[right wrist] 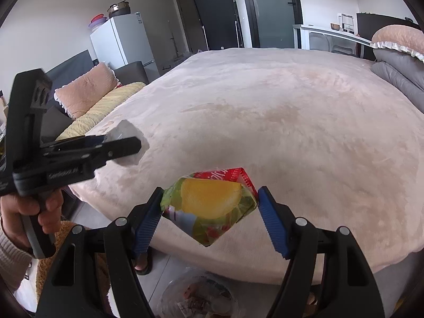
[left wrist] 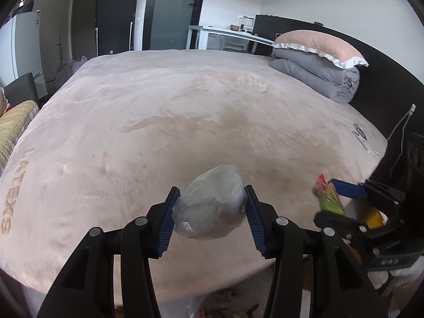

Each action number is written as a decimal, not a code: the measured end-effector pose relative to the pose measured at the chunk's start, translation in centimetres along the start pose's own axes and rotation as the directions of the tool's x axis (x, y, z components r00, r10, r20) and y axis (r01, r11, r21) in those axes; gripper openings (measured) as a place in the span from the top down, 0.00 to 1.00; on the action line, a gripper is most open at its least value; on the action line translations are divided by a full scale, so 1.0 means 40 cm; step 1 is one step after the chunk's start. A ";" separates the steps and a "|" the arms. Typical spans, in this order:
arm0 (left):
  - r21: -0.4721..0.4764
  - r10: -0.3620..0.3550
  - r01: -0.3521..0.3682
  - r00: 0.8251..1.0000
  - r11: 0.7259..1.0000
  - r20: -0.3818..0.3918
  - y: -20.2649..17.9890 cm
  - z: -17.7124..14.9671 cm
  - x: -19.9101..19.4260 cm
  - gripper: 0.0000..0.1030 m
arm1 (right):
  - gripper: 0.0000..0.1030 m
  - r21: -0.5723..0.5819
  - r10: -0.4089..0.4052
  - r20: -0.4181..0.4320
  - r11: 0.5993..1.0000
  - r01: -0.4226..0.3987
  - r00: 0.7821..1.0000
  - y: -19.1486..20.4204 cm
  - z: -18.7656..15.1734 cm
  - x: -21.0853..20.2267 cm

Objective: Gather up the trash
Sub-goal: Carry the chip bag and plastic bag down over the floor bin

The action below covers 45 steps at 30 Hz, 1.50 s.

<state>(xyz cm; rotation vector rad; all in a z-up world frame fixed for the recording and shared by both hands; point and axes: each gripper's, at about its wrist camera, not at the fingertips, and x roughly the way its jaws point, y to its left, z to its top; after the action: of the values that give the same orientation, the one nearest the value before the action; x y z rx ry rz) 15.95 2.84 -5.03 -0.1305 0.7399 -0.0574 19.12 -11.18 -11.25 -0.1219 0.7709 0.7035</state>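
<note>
In the left wrist view, my left gripper (left wrist: 212, 189) is shut on a crumpled clear plastic bag (left wrist: 212, 206), held above the near edge of the bed (left wrist: 185, 111). My right gripper (right wrist: 210, 189) is shut on a green chip bag (right wrist: 209, 206) with a yellow chip picture and a red top. In the right wrist view, the left gripper (right wrist: 127, 140) shows at the left in a person's hand (right wrist: 39, 212), with the plastic bag (right wrist: 129, 132) at its tip. The right gripper (left wrist: 324, 198) and chip bag (left wrist: 327, 196) appear at the right of the left wrist view.
A clear trash bag (right wrist: 198, 294) with scraps lies on the floor below both grippers. A folded grey quilt (left wrist: 323, 76) under a pink pillow (left wrist: 318, 45) sits at the bed's far right. A flat device (left wrist: 361, 137) and a cable (left wrist: 400, 124) lie by the right edge. A sofa (right wrist: 100, 106) stands at the left.
</note>
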 end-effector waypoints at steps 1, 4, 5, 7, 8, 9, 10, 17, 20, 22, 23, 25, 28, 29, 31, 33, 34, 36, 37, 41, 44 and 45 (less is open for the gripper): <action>0.000 -0.004 0.004 1.000 1.000 0.002 -0.002 -0.008 -0.010 0.53 | 0.31 -0.002 -0.003 -0.001 1.000 0.003 1.000 0.007 -0.006 -0.011; -0.015 -0.024 0.024 1.000 1.000 0.000 -0.013 -0.043 -0.047 0.53 | 0.31 -0.004 -0.007 -0.005 1.000 0.007 1.000 0.024 -0.028 -0.038; -0.017 -0.028 0.028 1.000 0.999 0.000 -0.018 -0.056 -0.059 0.53 | 0.31 -0.004 -0.008 -0.008 1.000 0.007 1.000 0.027 -0.036 -0.042; -0.020 -0.040 0.039 0.999 0.999 -0.006 -0.028 -0.080 -0.075 0.53 | 0.31 -0.001 -0.004 -0.018 1.000 0.004 1.000 0.037 -0.056 -0.056; -0.020 -0.044 0.043 0.999 0.999 -0.010 -0.034 -0.094 -0.082 0.53 | 0.31 -0.002 -0.003 -0.023 1.000 0.003 1.000 0.038 -0.065 -0.058; -0.022 -0.047 0.047 0.999 0.999 -0.014 -0.035 -0.105 -0.088 0.53 | 0.31 -0.003 -0.002 -0.031 1.000 0.002 1.000 0.044 -0.076 -0.062; -0.026 -0.052 0.051 0.999 0.998 -0.017 -0.037 -0.117 -0.093 0.53 | 0.31 -0.003 0.000 -0.036 1.000 0.000 0.999 0.048 -0.085 -0.065; -0.055 -0.075 0.072 0.995 0.996 -0.064 -0.049 -0.209 -0.105 0.53 | 0.31 0.002 0.017 -0.090 1.000 -0.017 0.996 0.074 -0.156 -0.064; -0.075 -0.083 0.077 0.992 0.994 -0.090 -0.049 -0.248 -0.097 0.53 | 0.31 0.010 0.024 -0.117 1.000 -0.023 0.993 0.079 -0.187 -0.056; -0.085 -0.089 0.080 0.990 0.993 -0.106 -0.054 -0.269 -0.092 0.53 | 0.31 0.019 0.030 -0.137 0.999 -0.027 0.990 0.080 -0.209 -0.050; -0.092 -0.093 0.083 0.989 0.992 -0.116 -0.056 -0.281 -0.089 0.53 | 0.31 0.021 0.030 -0.143 0.999 -0.027 0.989 0.079 -0.217 -0.048; -0.099 -0.100 0.087 0.986 0.991 -0.132 -0.057 -0.304 -0.084 0.53 | 0.31 0.030 0.033 -0.165 0.999 -0.029 0.986 0.077 -0.240 -0.039; -0.111 -0.111 0.093 0.980 0.989 -0.167 -0.062 -0.339 -0.065 0.53 | 0.31 0.042 0.039 -0.197 0.999 -0.031 0.980 0.071 -0.269 -0.022; -0.114 -0.114 0.095 0.978 0.989 -0.175 -0.062 -0.346 -0.059 0.53 | 0.31 0.047 0.041 -0.205 0.998 -0.032 0.978 0.069 -0.277 -0.018; -0.119 -0.119 0.098 0.974 0.988 -0.194 -0.064 -0.363 -0.047 0.53 | 0.31 0.057 0.045 -0.226 0.998 -0.033 0.973 0.064 -0.293 -0.008; -0.122 -0.125 0.101 0.969 0.987 -0.213 -0.067 -0.381 -0.033 0.53 | 0.31 0.064 0.047 -0.240 0.997 -0.033 0.970 0.061 -0.307 -0.001; -0.123 -0.126 0.101 0.967 0.987 -0.221 -0.068 -0.387 -0.027 0.53 | 0.31 0.070 0.050 -0.253 0.997 -0.033 0.966 0.059 -0.317 0.006; -0.133 -0.134 0.105 0.961 0.986 -0.241 -0.067 -0.402 -0.012 0.53 | 0.31 0.077 0.053 -0.270 0.997 -0.034 0.961 0.057 -0.330 0.016; -0.134 -0.137 0.105 0.958 0.985 -0.252 -0.067 -0.409 -0.005 0.53 | 0.31 0.079 0.053 -0.277 0.996 -0.033 0.959 0.056 -0.336 0.021; -0.146 -0.144 0.105 0.947 0.984 -0.287 -0.063 -0.433 0.019 0.53 | 0.31 0.095 0.055 -0.312 0.995 -0.027 0.948 0.048 -0.356 0.045; -0.163 -0.153 0.106 0.937 0.981 -0.314 -0.058 -0.452 0.040 0.53 | 0.31 0.113 0.059 -0.336 0.993 -0.022 0.940 0.037 -0.369 0.063; -0.174 -0.159 0.106 0.932 0.979 -0.327 -0.054 -0.460 0.050 0.53 | 0.31 0.119 0.061 -0.343 0.993 -0.021 0.937 0.033 -0.373 0.068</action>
<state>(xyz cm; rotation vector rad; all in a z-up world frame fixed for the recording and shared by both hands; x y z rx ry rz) 5.01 -1.29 -19.52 -0.3238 1.0817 -0.1552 10.76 -13.91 -23.66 -0.1282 1.1527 0.6841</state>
